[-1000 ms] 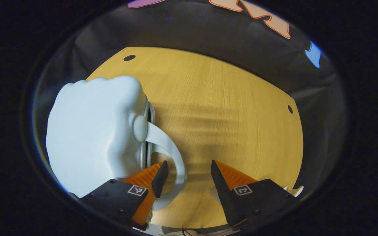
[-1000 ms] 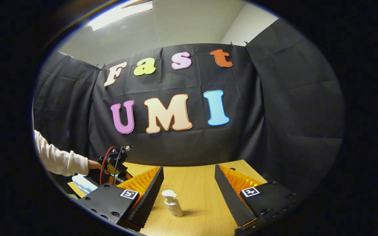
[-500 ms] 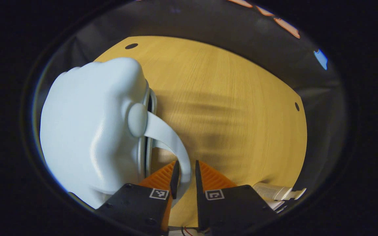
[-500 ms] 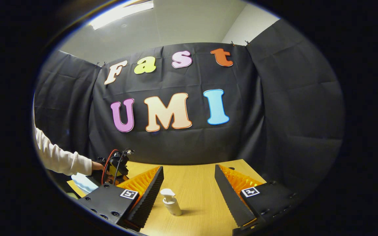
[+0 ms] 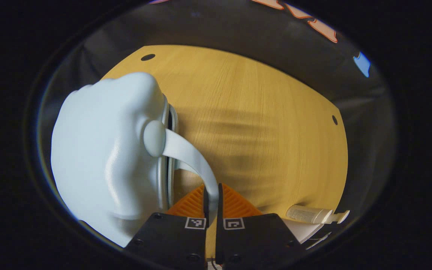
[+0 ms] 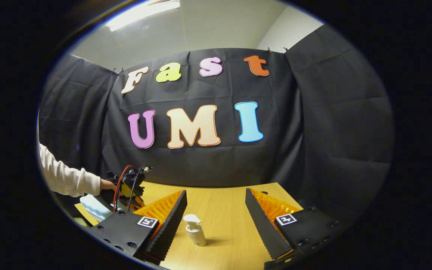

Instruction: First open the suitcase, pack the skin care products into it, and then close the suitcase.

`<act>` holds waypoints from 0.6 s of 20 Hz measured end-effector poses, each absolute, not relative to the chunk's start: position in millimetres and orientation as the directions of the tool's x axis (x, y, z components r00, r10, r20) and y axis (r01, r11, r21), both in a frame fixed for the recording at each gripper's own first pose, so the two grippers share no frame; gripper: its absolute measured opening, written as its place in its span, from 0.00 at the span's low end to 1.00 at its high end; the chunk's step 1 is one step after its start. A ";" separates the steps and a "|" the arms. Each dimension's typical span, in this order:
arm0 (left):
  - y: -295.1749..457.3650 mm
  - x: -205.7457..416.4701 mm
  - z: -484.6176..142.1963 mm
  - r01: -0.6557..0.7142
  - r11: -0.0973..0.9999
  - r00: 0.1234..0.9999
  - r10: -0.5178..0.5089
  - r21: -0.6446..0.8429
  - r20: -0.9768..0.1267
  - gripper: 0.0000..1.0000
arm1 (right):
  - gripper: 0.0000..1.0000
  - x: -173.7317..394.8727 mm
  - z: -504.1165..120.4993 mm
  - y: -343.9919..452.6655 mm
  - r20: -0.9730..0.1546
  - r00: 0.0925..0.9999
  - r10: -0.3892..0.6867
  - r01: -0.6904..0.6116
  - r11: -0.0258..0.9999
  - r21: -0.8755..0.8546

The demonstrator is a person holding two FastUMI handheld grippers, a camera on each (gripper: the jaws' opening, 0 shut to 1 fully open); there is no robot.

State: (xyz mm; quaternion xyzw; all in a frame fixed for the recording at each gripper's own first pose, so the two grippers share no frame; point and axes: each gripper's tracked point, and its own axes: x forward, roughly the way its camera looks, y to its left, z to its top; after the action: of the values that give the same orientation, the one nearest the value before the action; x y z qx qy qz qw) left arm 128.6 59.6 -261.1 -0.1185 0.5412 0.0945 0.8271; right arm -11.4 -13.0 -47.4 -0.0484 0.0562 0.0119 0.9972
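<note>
In the left gripper view a pale blue hard-shell suitcase [image 5: 103, 150] stands at the left on the wooden table [image 5: 261, 123], its zip seam facing right. My left gripper [image 5: 211, 198] is shut on the suitcase handle [image 5: 189, 157], a white strap arching from a round knob. A white tube with a cap [image 5: 313, 215] lies at the lower right. In the right gripper view my right gripper [image 6: 216, 213] hangs open above the table, with a small white pump bottle [image 6: 195, 230] standing between its fingers, farther off. The suitcase [image 6: 94, 207] shows at the far left there.
In the right gripper view a person's sleeve [image 6: 66, 179] and hand hold the other gripper [image 6: 126, 185] with red and black cables at the far left. The black cloth wall closes off the table's far edge. Two small dark holes [image 5: 147, 57] mark the tabletop.
My left gripper's fingers closed from wide open onto the suitcase handle. In the right gripper view the suitcase at the far left rose slightly. The right gripper barely moved.
</note>
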 end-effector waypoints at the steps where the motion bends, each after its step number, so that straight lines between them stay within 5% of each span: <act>1: 55.5 129.6 -253.9 -0.289 0.949 0.412 0.002 -0.129 -0.911 0.01 | 0.98 -10.6 -47.7 -10.2 -0.116 0.993 0.024 -0.035 0.995 -0.092; 12: 105.2 105.6 -82.1 -0.261 0.900 0.663 -0.096 -0.349 -0.743 0.01 | 0.98 -8.4 -51.2 38.5 -0.120 0.985 0.122 -0.134 0.986 -0.099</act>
State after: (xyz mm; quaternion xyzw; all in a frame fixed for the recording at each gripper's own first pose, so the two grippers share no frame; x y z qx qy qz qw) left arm 105.6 105.2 -82.1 -0.2185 0.4079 0.0465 0.8853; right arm -8.4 38.5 -51.2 -0.0534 0.0567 0.0645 0.9949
